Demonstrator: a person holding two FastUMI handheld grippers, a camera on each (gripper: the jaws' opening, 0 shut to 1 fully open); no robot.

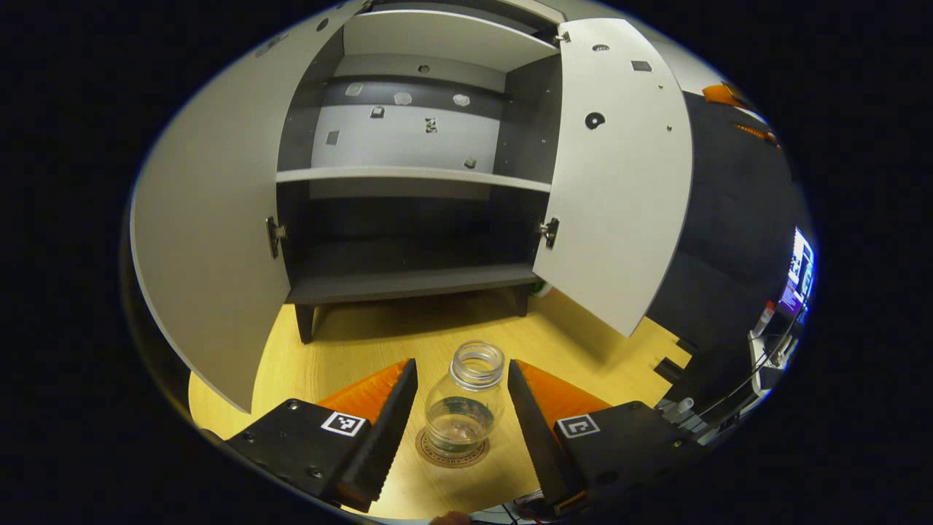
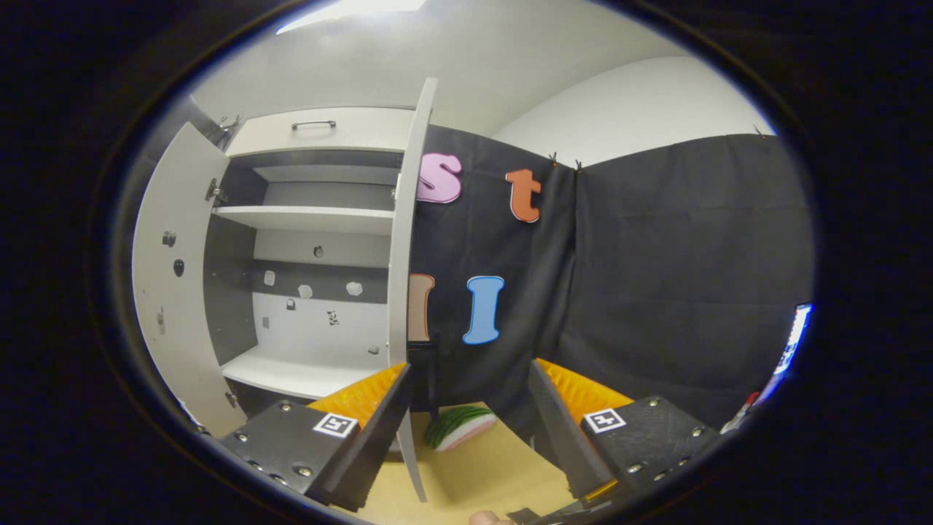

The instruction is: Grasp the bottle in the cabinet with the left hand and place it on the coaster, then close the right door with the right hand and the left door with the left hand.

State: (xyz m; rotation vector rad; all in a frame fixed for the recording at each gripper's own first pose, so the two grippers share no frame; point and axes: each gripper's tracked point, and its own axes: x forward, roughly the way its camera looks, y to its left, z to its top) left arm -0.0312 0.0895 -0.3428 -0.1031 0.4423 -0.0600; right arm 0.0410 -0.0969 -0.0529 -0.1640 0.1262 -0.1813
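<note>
Bottle (image 1: 465, 405) is standing upright on coaster (image 1: 452, 453), between left gripper (image 1: 462, 408)'s spread fingers, neither touching. Clear, lidless, likely light, rigid, slippery; best taken at mid-body. Right gripper (image 2: 470, 415) is hovering open; right door (image 2: 408, 277) edge-on at 11 o'clock, left door (image 1: 211, 240) still open.

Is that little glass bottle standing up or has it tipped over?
Upright: the bottle stands on the coaster, its uncapped mouth on top.
</note>
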